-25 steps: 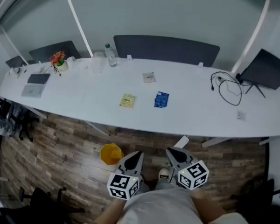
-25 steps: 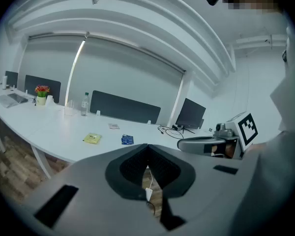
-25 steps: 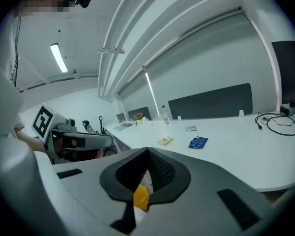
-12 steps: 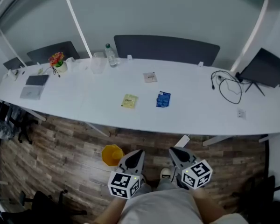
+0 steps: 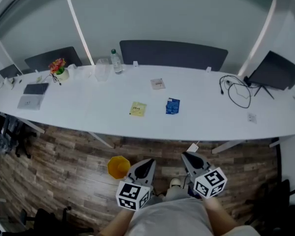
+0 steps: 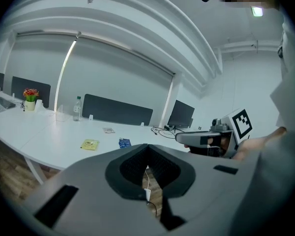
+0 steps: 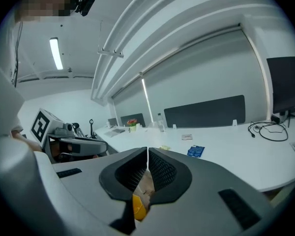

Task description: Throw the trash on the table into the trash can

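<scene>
Left gripper (image 5: 148,162) and right gripper (image 5: 187,156) hang closed and empty off the desk's (image 5: 88,113) near edge, while yellow packet (image 5: 137,108), blue packet (image 5: 172,105) and pale packet (image 5: 158,84) lie mid-desk, none yet in the trash can (image 5: 118,166).

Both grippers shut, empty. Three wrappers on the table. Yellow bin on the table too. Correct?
Not the bin. The head view shows the bin standing on the floor, in front of the table. The rest holds: left gripper and right gripper are shut and empty; the yellow wrapper, blue wrapper and pale wrapper lie on the table.
</scene>
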Tool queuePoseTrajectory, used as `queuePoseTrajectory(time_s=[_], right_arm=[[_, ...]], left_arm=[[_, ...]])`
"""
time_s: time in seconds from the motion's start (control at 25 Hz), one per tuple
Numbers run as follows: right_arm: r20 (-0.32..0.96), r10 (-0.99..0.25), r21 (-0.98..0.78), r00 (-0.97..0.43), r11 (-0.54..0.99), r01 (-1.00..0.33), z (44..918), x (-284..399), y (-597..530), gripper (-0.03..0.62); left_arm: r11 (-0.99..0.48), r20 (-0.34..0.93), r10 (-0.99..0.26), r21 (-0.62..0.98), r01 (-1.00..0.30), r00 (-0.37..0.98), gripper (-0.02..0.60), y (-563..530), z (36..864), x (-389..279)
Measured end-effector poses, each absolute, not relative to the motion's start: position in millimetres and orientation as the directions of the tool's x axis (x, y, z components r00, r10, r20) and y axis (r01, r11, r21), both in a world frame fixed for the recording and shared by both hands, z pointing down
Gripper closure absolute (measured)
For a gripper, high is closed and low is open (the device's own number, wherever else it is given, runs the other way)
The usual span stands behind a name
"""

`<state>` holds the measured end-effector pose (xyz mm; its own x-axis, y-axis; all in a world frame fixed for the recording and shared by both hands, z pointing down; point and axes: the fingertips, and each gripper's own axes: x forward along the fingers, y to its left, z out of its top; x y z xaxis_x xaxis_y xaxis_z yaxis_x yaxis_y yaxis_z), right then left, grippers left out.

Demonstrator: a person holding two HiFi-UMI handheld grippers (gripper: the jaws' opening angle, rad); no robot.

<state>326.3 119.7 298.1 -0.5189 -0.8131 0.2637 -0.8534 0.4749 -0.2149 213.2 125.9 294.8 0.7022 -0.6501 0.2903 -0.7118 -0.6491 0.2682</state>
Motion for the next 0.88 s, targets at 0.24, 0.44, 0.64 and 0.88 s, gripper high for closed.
queuePoseTrajectory(time_s=[0.24, 0.44, 0.64, 0.88], right_arm=[[0.292, -0.826, -0.251, -0.482, 0.421, -0.872, 310, 338, 120, 0.562], [0.296, -0.817, -0.269, -0.496, 0.427, -0.864, 321, 344, 95, 0.562], [0.289, -0.800, -0.199, -0.525, 0.486, -0.851, 313, 350, 50, 0.562], [0.290, -0.769, -0.140, -0.569, 0.554, -0.821, 302, 364, -22, 0.560]], left_arm=[[-0.666, 0.294, -0.617, 0.300, -0.683, 0.730, 0.580, 120, 299, 216], [-0.661, 0.306, -0.620, 0.292, -0.691, 0.722, 0.580, 96, 309, 220], [-0.638, 0.321, -0.637, 0.291, -0.713, 0.701, 0.580, 57, 312, 230], [-0.613, 0.311, -0.671, 0.277, -0.740, 0.673, 0.580, -10, 306, 250]])
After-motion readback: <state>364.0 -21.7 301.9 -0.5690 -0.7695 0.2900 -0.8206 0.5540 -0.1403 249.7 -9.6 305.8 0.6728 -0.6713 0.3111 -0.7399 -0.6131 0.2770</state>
